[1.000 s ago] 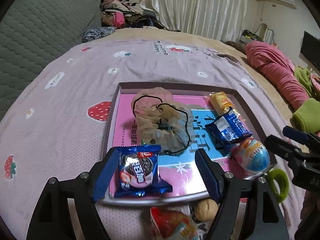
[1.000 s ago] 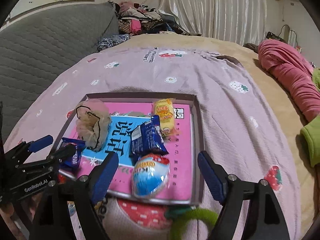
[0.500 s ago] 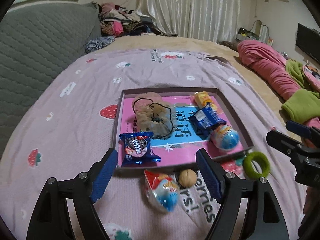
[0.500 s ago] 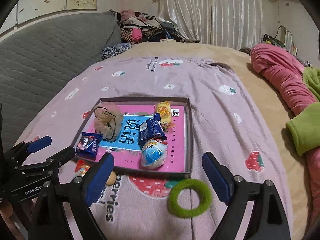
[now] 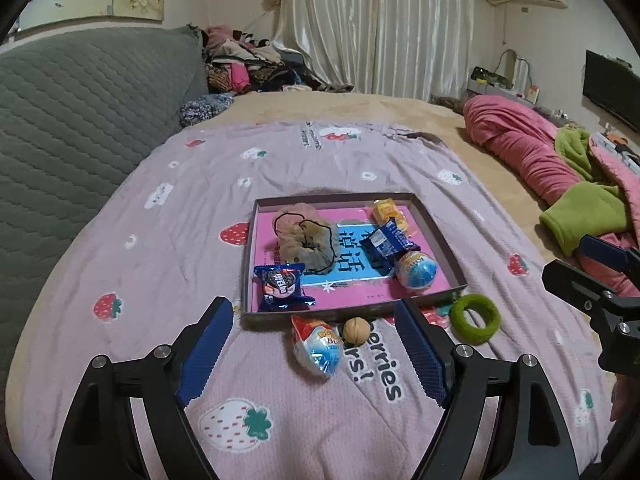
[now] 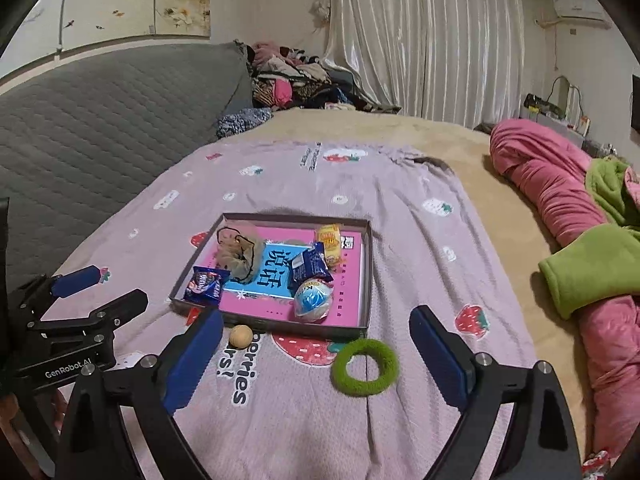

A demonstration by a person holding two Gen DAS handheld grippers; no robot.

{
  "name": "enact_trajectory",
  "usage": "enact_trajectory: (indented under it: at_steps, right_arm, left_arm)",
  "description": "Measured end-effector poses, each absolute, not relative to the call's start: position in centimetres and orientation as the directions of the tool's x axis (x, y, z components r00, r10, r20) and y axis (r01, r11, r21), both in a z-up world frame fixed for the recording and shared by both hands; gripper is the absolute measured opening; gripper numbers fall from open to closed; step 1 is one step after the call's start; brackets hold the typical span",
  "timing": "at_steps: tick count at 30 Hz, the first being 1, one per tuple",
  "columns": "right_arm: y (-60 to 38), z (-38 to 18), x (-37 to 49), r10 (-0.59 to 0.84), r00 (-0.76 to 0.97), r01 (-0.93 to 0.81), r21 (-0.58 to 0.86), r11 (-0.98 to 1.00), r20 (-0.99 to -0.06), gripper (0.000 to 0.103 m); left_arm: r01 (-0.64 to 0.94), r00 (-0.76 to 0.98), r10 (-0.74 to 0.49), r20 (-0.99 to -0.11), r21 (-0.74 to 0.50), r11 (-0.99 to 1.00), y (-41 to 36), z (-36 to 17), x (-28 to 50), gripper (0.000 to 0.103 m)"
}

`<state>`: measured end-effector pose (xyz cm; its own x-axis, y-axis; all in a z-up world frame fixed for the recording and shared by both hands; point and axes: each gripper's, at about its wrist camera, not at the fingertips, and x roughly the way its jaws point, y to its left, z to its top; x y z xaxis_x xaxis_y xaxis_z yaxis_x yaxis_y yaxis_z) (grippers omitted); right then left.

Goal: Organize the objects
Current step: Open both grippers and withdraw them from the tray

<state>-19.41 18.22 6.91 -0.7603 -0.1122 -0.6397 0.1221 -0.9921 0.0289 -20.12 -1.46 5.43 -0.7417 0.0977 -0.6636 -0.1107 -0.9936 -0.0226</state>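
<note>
A shallow tray (image 5: pixel 440 240) (image 6: pixel 367 248) with a pink floor sits mid-bed and holds a cookie packet (image 5: pixel 282 286) (image 6: pixel 205 284), hair scrunchies (image 5: pixel 306 236) (image 6: pixel 236 252), a blue snack bag (image 5: pixel 386 242) (image 6: pixel 310 266), a yellow snack (image 5: pixel 388 212) (image 6: pixel 330 238) and a blue toy egg (image 5: pixel 418 272) (image 6: pixel 314 298). In front of the tray lie a second egg packet (image 5: pixel 318 346), a walnut (image 5: pixel 356 330) (image 6: pixel 241 336) and a green ring (image 5: pixel 476 318) (image 6: pixel 365 366). My left gripper (image 5: pixel 316 354) is open and empty. My right gripper (image 6: pixel 316 354) has its jaws opening, with nothing between them.
The bed wears a lilac strawberry-print cover (image 5: pixel 180 240) (image 6: pixel 420 240). A grey quilted headboard (image 5: pixel 80 120) runs along the left. Pink and green bedding (image 5: pixel 560 168) (image 6: pixel 580 240) is heaped on the right, clothes (image 5: pixel 248 64) at the far end.
Both grippers have pulled back and up from the tray, so it now looks smaller and farther. The walnut, egg packet and green ring have come into view. The right jaws stand wider.
</note>
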Motion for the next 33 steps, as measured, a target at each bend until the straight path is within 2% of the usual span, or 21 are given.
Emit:
enact_trajectory:
  at_steps: [7, 15, 33]
  right_arm:
    - [17.6, 8.6, -17.0, -0.108, -0.780, 0.136, 0.002, -0.991, -0.617, 0.097]
    - [17.4, 7.7, -15.8, -0.106, -0.770, 0.148, -0.015, -0.989, -0.629, 0.099]
    - [17.9, -1.6, -18.8, -0.059, -0.686, 0.140, -0.051, -0.989, -0.725, 0.099]
  left_arm:
    - [-0.102, -0.750, 0.083, -0.656, -0.010, -0.995, -1.7, 6.7, -18.1, 0.084]
    - [-0.104, -0.731, 0.075, -0.678, 0.002, -0.995, -1.8, 5.1, -16.6, 0.084]
    - [-0.108, -0.649, 0.075, -0.757, -0.006, -0.994, -1.2, -2.9, -19.7, 0.084]
